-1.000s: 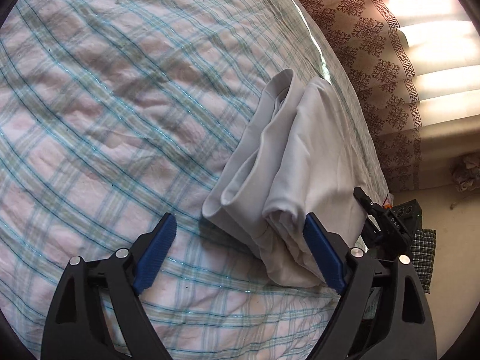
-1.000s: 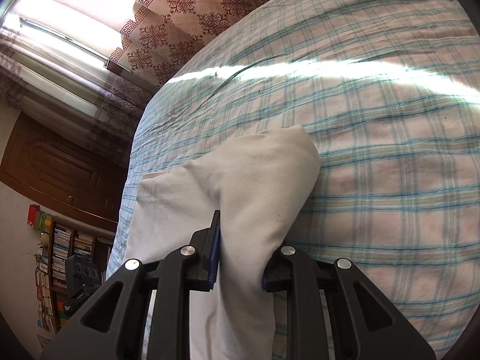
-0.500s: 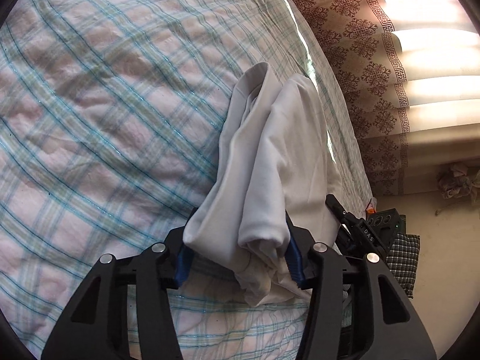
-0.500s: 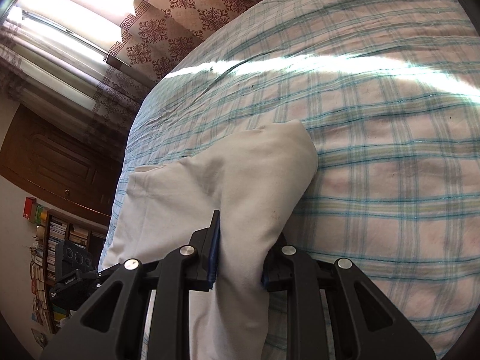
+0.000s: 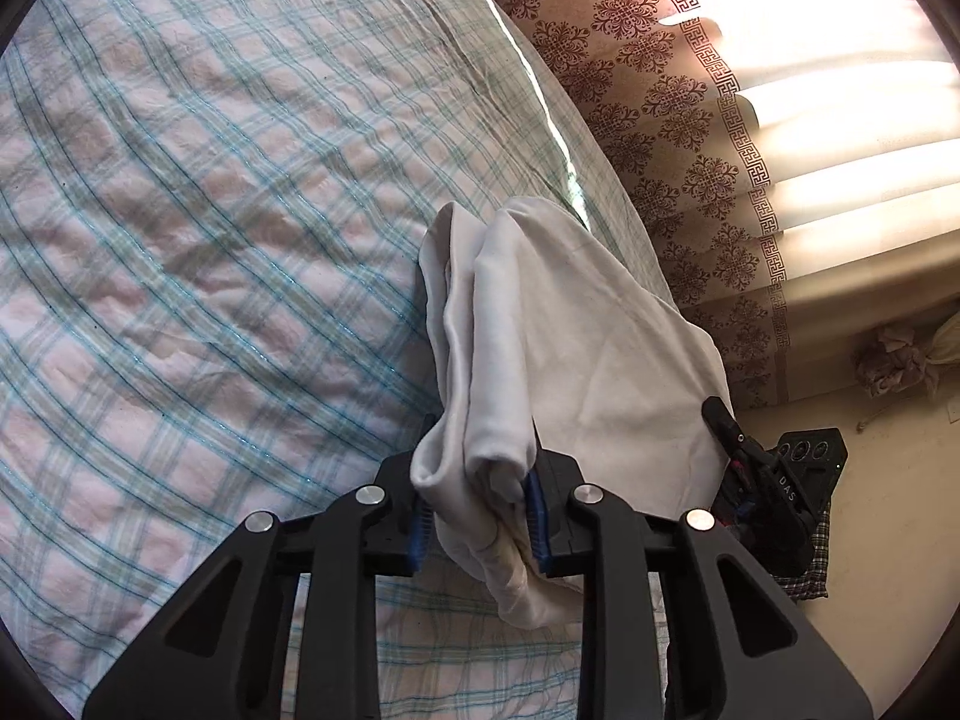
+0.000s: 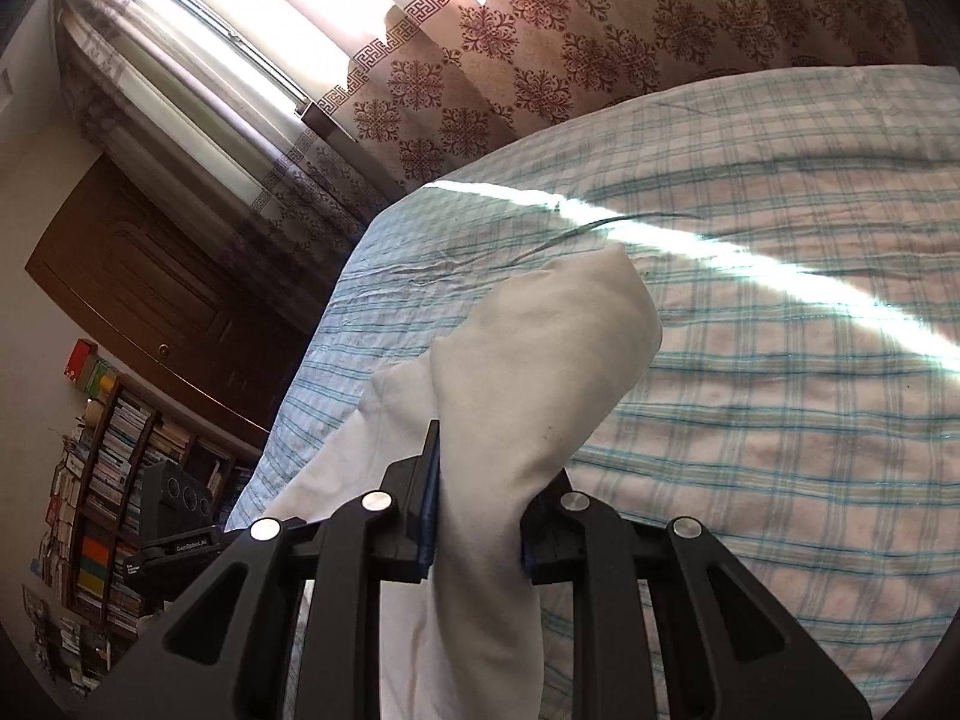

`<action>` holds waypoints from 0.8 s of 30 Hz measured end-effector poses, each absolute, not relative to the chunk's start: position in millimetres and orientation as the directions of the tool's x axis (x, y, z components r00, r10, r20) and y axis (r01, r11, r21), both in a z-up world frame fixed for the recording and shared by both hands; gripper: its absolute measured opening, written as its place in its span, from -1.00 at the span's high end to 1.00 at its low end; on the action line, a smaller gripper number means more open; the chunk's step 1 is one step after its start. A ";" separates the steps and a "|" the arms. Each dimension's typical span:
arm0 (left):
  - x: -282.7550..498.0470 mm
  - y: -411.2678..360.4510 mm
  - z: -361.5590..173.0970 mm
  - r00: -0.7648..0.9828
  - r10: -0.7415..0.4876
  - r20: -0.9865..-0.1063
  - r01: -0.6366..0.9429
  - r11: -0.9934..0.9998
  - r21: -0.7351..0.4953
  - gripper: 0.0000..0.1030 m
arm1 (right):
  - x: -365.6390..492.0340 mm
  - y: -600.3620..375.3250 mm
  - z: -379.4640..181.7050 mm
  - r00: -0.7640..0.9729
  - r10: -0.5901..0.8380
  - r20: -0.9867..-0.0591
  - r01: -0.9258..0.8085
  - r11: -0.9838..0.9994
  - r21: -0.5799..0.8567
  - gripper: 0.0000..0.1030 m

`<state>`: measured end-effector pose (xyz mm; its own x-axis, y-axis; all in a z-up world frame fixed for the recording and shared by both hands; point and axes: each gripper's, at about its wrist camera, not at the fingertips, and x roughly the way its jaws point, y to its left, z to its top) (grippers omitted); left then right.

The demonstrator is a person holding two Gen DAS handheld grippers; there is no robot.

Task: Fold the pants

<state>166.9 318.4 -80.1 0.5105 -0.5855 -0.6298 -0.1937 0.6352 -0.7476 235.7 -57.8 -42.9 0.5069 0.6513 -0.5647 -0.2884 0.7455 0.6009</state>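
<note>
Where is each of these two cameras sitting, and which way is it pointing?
Left wrist: on the left gripper, looking along its fingers over the bed toward the curtain; the fingers pinch the pants.
Right wrist: on the right gripper, facing across the bed toward curtain, door and bookshelf; its fingers pinch the pants too.
Shared: pants, bed, curtain; each view also shows the other gripper.

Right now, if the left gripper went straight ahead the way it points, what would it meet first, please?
The left gripper is already shut on the white pants, which bunch directly ahead; beyond them probably the plaid bedcover, though depth is unclear.
</note>
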 end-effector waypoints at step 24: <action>32.5 532.1 -23.8 0.654 -0.239 -0.718 -0.378 0.719 -0.584 0.51 | 201.2 198.2 -62.9 0.197 0.752 -0.629 -0.519 0.624 0.584 0.62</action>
<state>32.5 532.1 -23.8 0.6537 -0.2391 -0.7180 -0.3779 0.7188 -0.5835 201.2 198.2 -62.9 0.1967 0.7521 -0.6290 -0.5189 0.6242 0.5841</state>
